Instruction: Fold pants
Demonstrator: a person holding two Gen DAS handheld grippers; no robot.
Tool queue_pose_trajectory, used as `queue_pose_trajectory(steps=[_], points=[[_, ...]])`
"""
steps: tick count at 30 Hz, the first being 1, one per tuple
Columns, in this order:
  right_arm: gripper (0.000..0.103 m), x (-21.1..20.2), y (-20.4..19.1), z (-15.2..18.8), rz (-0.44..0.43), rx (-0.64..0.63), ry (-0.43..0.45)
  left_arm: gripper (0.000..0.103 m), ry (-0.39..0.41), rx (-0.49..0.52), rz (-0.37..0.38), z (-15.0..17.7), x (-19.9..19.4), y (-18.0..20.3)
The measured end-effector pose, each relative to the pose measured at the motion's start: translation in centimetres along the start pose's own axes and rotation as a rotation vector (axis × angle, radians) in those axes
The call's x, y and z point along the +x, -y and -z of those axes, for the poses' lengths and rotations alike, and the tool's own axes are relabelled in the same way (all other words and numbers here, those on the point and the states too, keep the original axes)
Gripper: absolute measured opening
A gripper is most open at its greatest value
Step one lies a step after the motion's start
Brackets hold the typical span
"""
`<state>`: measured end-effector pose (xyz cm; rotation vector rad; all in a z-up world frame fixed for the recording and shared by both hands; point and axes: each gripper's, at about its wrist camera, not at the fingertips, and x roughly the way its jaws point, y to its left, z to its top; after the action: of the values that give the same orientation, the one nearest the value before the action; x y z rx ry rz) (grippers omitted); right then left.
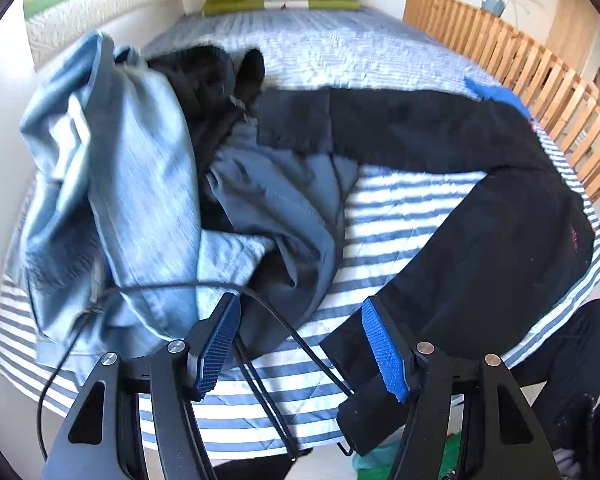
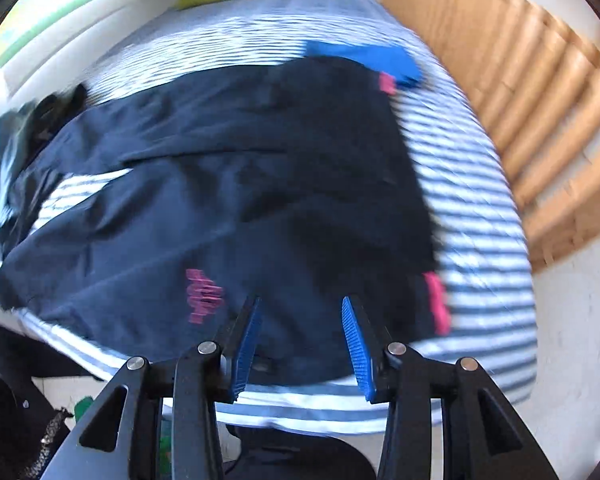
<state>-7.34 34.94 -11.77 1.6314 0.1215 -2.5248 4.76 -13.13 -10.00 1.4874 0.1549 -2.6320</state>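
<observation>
Black pants lie spread flat across the striped bed, laid out for folding; my left gripper and right gripper both hang above, jaws apart, nothing held; jeans pile sits aside

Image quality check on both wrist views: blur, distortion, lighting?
Left wrist view: mostly sharp, slight smear on the light blue jeans; strong fisheye bending of the striped bedspread; sunlight is bright on the stripes, and the black pants lose detail. Right wrist view: heavy motion blur across the wooden slat rail and stripes, pink print soft; only the right gripper is crisp.
</observation>
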Motion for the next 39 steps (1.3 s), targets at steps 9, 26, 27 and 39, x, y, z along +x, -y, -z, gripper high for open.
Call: queue_pose_trajectory(steps=[9,26,27,39], points=[[0.038,-0.7,-11.9,-0.4,-0.142,-0.182,0.046,0.067,0.099,-0.059,0.121,0.2,-7.5,-2.6],[0.038,3.5,-15.1,2.2,-0.165,-0.187,-0.059,0.043,-0.273,0.337,0.078,2.2,10.3,5.8],[0.038,3.6,-14.9,2.3,-0.167,-0.180,-0.059,0.030,-0.265,0.343,0.092,2.3,10.2,6.0],[0.038,3.4,-14.0,2.7,-0.161,-0.160,-0.043,0.006,-0.052,0.342,-0.075,-0.8,3.3,6.4]])
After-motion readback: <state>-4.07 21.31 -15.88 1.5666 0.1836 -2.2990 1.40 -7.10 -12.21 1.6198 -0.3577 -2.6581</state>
